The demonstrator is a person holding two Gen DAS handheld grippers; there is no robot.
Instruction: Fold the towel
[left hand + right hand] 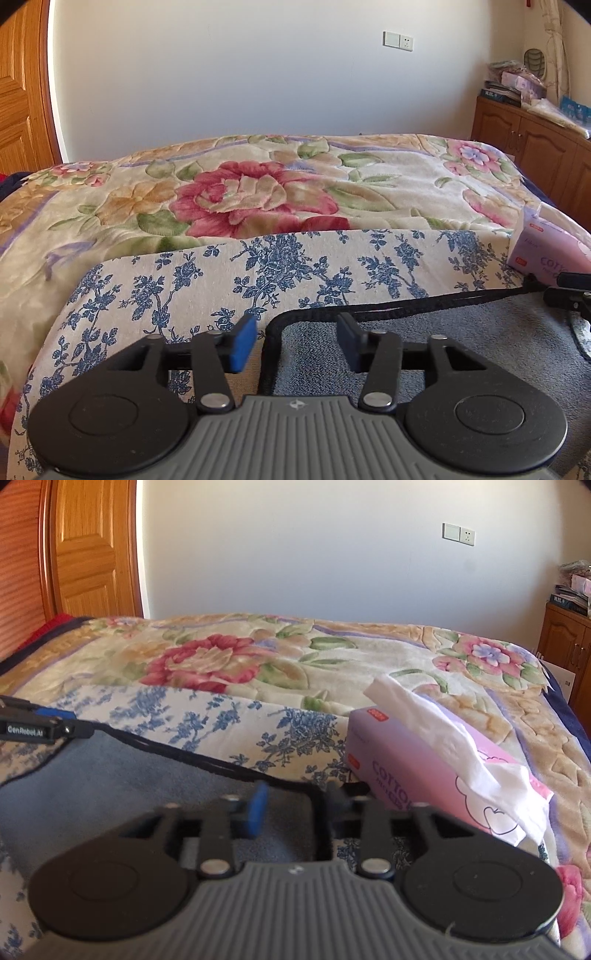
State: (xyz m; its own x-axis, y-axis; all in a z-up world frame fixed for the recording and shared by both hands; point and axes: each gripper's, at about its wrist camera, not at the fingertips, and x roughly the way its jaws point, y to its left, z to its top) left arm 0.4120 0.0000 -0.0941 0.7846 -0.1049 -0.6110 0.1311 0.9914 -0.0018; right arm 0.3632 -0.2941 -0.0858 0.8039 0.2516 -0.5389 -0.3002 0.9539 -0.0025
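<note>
A grey-blue towel (443,343) with a black hem lies flat on a blue-flowered white cloth (258,266) on the bed. My left gripper (297,341) is open, its fingers either side of the towel's far left corner. In the right wrist view the towel (122,775) fills the lower left, and my right gripper (295,808) is open around its far right corner. The left gripper (44,725) shows at the left edge of the right wrist view, at the towel's other far corner.
A purple tissue box (436,775) with a white tissue sticking out stands just right of the towel, close to my right gripper. A floral blanket (258,184) covers the bed beyond. A wooden cabinet (535,147) stands at the right, a wooden door (92,546) at the left.
</note>
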